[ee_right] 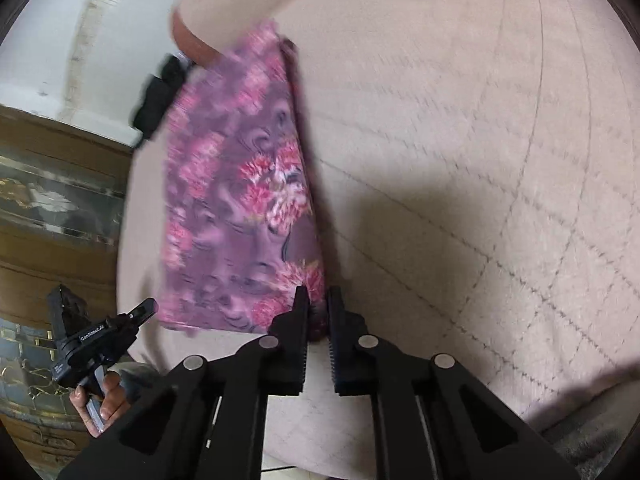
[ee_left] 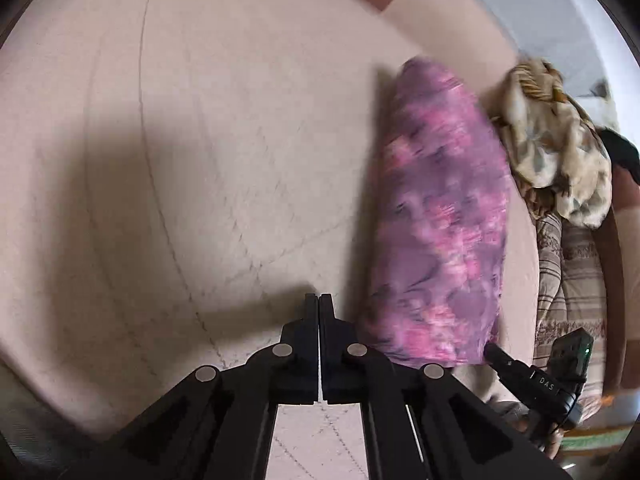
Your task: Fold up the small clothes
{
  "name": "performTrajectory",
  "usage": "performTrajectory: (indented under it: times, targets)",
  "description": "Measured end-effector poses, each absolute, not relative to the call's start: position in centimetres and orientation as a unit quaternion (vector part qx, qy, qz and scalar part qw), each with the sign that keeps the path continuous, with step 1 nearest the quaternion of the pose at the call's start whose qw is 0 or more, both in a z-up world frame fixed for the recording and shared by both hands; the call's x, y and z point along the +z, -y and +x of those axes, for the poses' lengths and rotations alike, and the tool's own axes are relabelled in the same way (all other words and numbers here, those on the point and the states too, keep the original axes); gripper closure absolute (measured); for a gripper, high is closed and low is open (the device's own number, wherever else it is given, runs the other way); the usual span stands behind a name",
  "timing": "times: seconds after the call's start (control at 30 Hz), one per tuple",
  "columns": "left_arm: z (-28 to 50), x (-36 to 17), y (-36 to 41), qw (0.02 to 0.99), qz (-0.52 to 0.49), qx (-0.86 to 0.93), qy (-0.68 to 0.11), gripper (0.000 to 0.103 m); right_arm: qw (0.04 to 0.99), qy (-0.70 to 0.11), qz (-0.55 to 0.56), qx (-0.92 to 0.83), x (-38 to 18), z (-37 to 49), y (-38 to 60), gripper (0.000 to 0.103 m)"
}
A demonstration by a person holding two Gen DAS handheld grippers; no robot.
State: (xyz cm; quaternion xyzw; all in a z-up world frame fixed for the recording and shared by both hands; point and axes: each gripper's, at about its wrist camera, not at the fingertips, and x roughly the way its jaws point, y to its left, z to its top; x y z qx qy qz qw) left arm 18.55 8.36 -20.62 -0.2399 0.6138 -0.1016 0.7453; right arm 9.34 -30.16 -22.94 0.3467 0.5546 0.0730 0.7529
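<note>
A purple and pink floral cloth (ee_left: 440,216) lies folded in a long narrow shape on the beige quilted surface (ee_left: 200,140). It also shows in the right wrist view (ee_right: 240,200). My left gripper (ee_left: 319,300) is shut and empty, just left of the cloth's near end. My right gripper (ee_right: 318,300) has its jaws a little apart around the cloth's near right corner, which shows between them. The right gripper also shows at the cloth's near right end in the left wrist view (ee_left: 496,354), and the left gripper shows at the lower left of the right wrist view (ee_right: 144,310).
A crumpled beige floral cloth (ee_left: 556,144) lies right of the purple one near the surface's edge. A striped fabric (ee_left: 568,264) lies below it. A wooden cabinet with glass (ee_right: 52,200) stands beyond the left edge in the right wrist view.
</note>
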Motion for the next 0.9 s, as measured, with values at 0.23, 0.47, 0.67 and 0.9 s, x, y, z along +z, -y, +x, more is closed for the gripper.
performTrajectory:
  times: [0.23, 0.47, 0.67, 0.9]
  targets:
    - [17.8, -17.4, -9.1, 0.764, -0.281, -0.162, -0.558, 0.032, 0.775, -0.512, 0.365, 0.061, -21.0, 8.5, 31.2, 0.037]
    - [17.4, -19.4, -4.9, 0.747, -0.218, -0.198, -0.596, 0.032, 0.776, -0.518, 0.356, 0.048, -20.8, 8.6, 30.9, 0.038]
    - [17.6, -19.9, -4.1, 0.763, -0.192, -0.174, -0.592, 0.088, 0.783, -0.535, 0.311, 0.063, -21.9, 9.9, 29.2, 0.068]
    - [17.4, -18.3, -5.9, 0.773, -0.216, -0.184, -0.568, 0.094, 0.773, -0.535, 0.334, 0.074, -22.7, 10.1, 29.9, 0.077]
